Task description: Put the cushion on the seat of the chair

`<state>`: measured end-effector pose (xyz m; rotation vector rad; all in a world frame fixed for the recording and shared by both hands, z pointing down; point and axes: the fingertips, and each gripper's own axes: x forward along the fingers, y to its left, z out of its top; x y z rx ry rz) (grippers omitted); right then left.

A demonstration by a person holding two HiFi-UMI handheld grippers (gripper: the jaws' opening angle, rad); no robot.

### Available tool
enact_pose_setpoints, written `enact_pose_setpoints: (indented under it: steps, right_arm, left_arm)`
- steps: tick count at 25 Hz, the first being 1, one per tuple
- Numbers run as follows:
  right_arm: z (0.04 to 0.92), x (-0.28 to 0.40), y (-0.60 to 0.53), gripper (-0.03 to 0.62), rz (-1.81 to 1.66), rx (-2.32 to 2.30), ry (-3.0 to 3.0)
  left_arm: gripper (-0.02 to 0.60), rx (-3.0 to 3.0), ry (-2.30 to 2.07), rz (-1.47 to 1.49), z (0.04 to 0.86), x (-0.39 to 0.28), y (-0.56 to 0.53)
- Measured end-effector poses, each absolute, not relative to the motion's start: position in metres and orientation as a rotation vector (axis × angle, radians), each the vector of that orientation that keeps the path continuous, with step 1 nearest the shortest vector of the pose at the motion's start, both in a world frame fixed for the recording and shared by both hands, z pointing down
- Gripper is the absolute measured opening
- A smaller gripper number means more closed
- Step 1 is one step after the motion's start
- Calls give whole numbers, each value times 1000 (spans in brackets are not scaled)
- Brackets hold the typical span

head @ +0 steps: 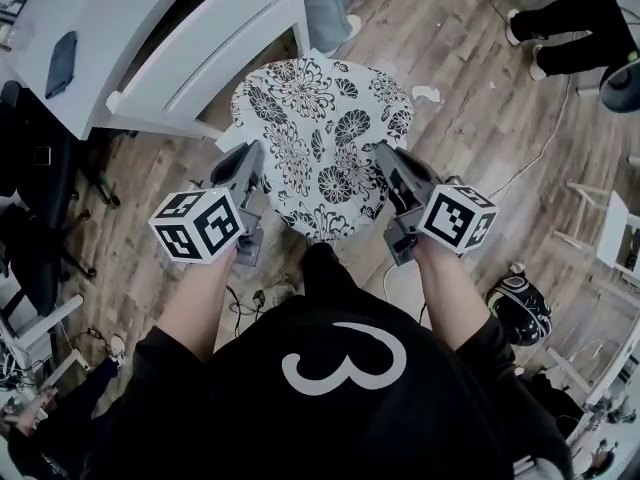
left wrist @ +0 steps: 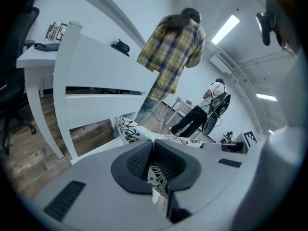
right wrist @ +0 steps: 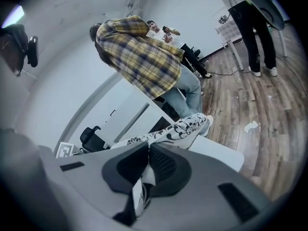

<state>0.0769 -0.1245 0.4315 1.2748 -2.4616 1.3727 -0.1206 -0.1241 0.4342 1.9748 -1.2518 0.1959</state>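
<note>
Cushion (head: 320, 143): roundish pad, white cover with a bold black flower print. It is held nearly flat over the chair (head: 205, 63), gripped at two points on its near edge. The left gripper (head: 254, 158) is clamped on the near-left rim and the right gripper (head: 386, 160) on the near-right rim, with printed fabric pinched between each pair of jaws. The far edge droops slightly towards the chair back. Whether the underside touches the seat cannot be determined.

Chair: white, upright, with a slatted back (left wrist: 96, 66) on the far side of the cushion. The seat (right wrist: 216, 153) is flat and white, and shows below and beyond the cushion in the right gripper view. From the head view the cushion covers it almost entirely.
</note>
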Motion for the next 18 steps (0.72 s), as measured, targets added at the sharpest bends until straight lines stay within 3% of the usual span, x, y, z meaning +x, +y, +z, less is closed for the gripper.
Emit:
enact_pose_setpoints:
  steps: [18]
  right_arm:
    - [578, 66, -152, 14, 1339, 1220, -2267]
  left_arm:
    - [22, 1842, -1297, 366, 576, -140, -151]
